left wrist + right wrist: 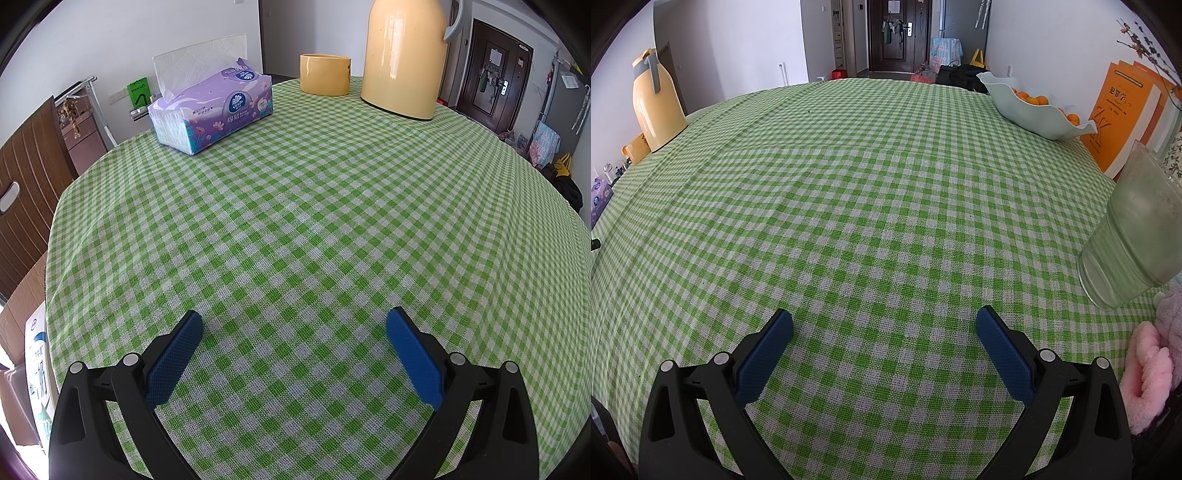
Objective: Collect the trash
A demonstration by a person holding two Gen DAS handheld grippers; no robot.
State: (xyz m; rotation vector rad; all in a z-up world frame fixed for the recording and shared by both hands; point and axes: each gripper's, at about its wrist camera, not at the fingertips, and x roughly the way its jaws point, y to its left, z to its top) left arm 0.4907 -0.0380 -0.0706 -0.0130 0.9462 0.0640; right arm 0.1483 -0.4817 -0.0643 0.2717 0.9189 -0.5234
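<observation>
Left gripper [294, 325] and right gripper [884, 325] hover over the checked tabletop [314, 206], jaws spread wide and empty; no trash shows in either view. Neither gripper can be judged nearer; the tissue pack [212, 110] lies far left.

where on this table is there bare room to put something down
The whole middle of the checked tablecloth is bare, from both open grippers out to the far edge. Crowded spots: tissue pack, cup and yellow jug on the left; glass, fruit bowl and books on the right.
</observation>
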